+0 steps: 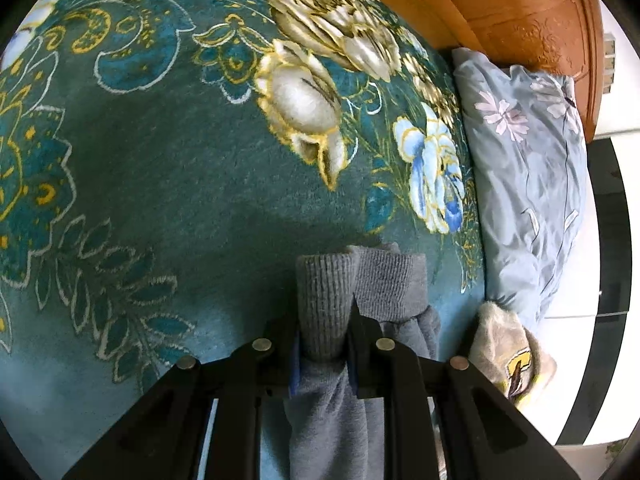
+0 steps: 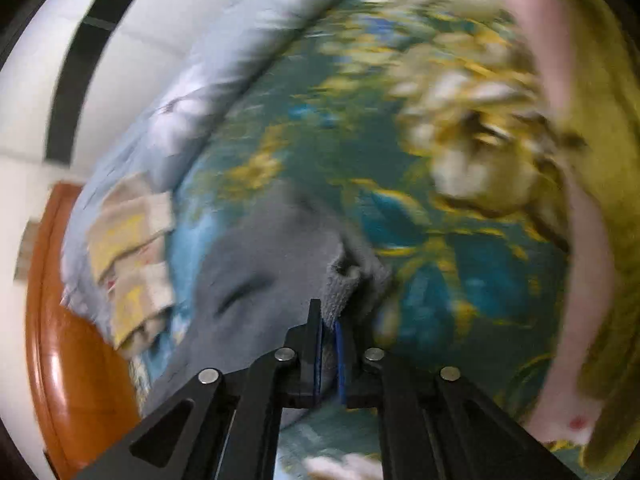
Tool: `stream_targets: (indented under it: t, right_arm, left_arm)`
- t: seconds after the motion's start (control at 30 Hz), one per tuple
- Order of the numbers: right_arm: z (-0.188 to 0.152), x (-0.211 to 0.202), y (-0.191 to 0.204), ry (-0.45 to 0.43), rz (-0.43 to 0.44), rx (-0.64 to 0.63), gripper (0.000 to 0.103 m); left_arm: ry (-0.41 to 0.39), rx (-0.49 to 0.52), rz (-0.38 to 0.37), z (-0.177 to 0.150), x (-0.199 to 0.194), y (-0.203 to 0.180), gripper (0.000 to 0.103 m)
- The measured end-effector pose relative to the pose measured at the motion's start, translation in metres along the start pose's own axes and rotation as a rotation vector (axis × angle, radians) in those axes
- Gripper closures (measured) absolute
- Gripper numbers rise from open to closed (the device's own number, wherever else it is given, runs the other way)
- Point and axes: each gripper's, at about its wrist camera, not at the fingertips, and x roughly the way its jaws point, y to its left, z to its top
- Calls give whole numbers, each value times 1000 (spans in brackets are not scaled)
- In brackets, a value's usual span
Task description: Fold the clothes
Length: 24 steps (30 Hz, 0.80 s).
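Note:
A grey garment with ribbed cuffs (image 1: 380, 284) lies on a teal flowered blanket (image 1: 168, 168). My left gripper (image 1: 325, 322) is shut on one bunched ribbed cuff, and the grey cloth hangs down between its fingers (image 1: 362, 332). The right wrist view is blurred. In it the grey garment (image 2: 256, 276) spreads out to the left, and my right gripper (image 2: 329, 322) is shut on its ribbed edge (image 2: 340, 284), the blue pads pressing close on the cloth.
A light blue flowered quilt (image 1: 528, 168) lies along the blanket's right side under a wooden headboard (image 1: 520, 4). Beside it sits a beige and yellow fleece piece (image 1: 508, 356), which the right view shows as folded beige and yellow cloth (image 2: 132, 256). Pink and yellow cloth (image 2: 588, 240) runs along that view's right edge.

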Motion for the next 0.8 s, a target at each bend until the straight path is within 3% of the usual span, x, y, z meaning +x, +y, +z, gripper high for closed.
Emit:
stream_targets:
  t: [0.2,0.4,0.47,0.5,0.53,0.67,0.7,0.8]
  right_arm:
    - [-1,0,-3,9,-38,-59,82]
    - [-7,3,1,-19,-59,-81,81]
    - [-7,1,5,7,-79,-105,70]
    - [-7,0,6,17,-89,-115,54]
    - [-7,-1,5,12,-94,-116,47]
    - [-3,-1,-4,-43,-57,-79,48]
    - [-1,1,-5,-52,-38,-61,52]
    - [0,12,-7,-32,6,4,77]
  left_arm:
    - [6,-39,2,-2,4,7,82]
    - [27,-30,0,0,1,8,81]
    - [32,-27,0,1,1,7,81]
    - [32,-27,0,0,1,7,81]
    - [31,-28,0,0,1,7,81]
    - [36,-46,-12,-2,1,12,80]
    - [38,-51,-17,-2,1,13,80]
    - [43,-65,-27,-3,0,15,80]
